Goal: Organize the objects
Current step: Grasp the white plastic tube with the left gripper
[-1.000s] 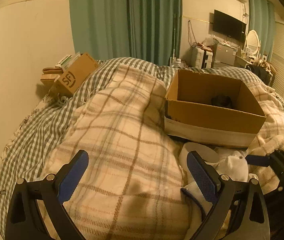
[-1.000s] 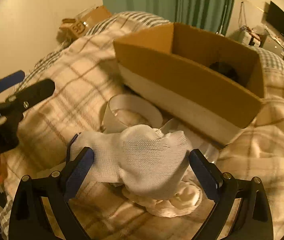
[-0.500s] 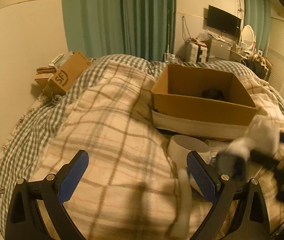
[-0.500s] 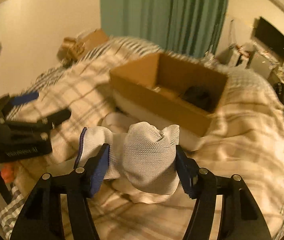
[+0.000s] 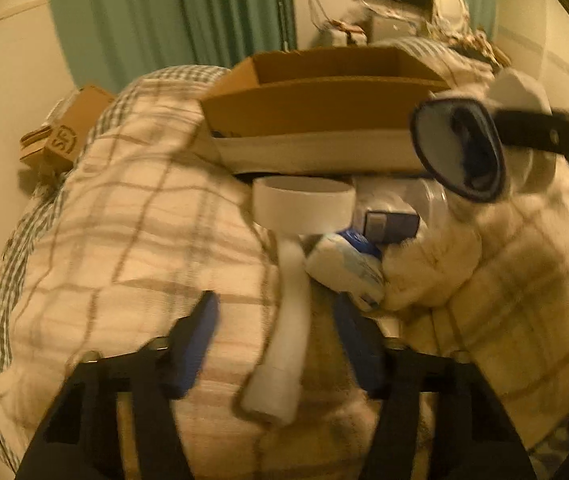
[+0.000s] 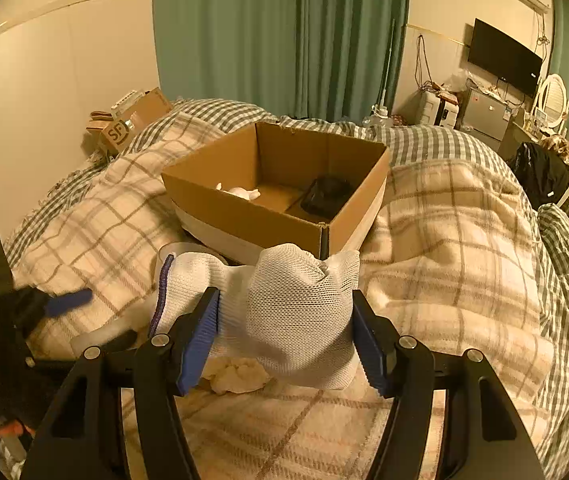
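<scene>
My right gripper (image 6: 284, 328) is shut on a white sock (image 6: 284, 316) with a dark cuff and holds it above the bed, in front of an open cardboard box (image 6: 244, 216). The box holds a black item (image 6: 326, 196) and a small white item (image 6: 240, 192). The sock also shows in the left wrist view (image 5: 460, 148), raised at the right of the box (image 5: 316, 108). My left gripper (image 5: 280, 320) is part open over a white tube (image 5: 288, 344) lying on the plaid blanket, without gripping it. A white tape roll (image 5: 304, 204) and a blue-white packet (image 5: 348, 264) lie beyond.
A plaid blanket (image 6: 444, 248) covers the bed. A small SF carton (image 6: 132, 120) sits at the far left by the wall. Green curtains (image 6: 276, 32), a TV (image 6: 504, 56) and cluttered furniture stand behind the bed. A crumpled cream cloth (image 5: 432, 264) lies by the packet.
My right gripper closed on the white sock and lifted it off the pile toward the box. My left gripper narrowed and moved down and forward over the white tube.
</scene>
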`<control>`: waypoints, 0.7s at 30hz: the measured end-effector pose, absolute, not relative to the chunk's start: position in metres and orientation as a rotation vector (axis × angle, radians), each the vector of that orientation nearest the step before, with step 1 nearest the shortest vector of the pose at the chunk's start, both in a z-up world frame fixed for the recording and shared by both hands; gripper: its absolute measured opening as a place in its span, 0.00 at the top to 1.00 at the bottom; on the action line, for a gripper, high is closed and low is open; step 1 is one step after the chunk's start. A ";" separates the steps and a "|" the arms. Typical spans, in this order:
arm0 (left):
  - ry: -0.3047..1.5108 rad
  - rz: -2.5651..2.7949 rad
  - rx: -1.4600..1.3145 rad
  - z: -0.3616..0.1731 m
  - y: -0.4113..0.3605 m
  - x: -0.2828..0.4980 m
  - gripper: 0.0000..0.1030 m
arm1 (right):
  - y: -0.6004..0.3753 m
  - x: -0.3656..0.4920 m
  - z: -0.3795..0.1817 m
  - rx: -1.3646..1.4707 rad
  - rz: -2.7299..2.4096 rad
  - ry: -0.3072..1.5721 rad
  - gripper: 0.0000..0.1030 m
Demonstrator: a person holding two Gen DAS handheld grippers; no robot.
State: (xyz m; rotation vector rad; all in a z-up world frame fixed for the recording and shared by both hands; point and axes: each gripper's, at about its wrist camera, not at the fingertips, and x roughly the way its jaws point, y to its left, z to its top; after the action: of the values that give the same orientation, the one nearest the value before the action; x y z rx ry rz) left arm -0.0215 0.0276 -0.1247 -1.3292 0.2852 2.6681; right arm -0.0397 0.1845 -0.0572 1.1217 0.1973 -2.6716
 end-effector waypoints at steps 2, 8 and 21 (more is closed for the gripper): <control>0.289 2.647 -1.364 -0.130 0.028 -0.025 0.62 | 0.185 -0.039 -0.059 1.126 -2.673 0.197 0.39; 0.265 2.656 -1.345 -0.121 0.026 -0.022 0.87 | 0.186 -0.037 -0.057 1.124 -2.678 0.189 0.39; 0.172 2.735 -1.116 -0.030 0.015 -0.031 0.89 | 0.186 -0.031 -0.022 1.040 -2.709 0.180 0.39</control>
State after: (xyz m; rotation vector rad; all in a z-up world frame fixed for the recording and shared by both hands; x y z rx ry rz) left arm -0.0307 0.0146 -0.0304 -1.1162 0.1723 2.7352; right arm -0.0309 0.1862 -0.0224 1.0402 0.1802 -2.7095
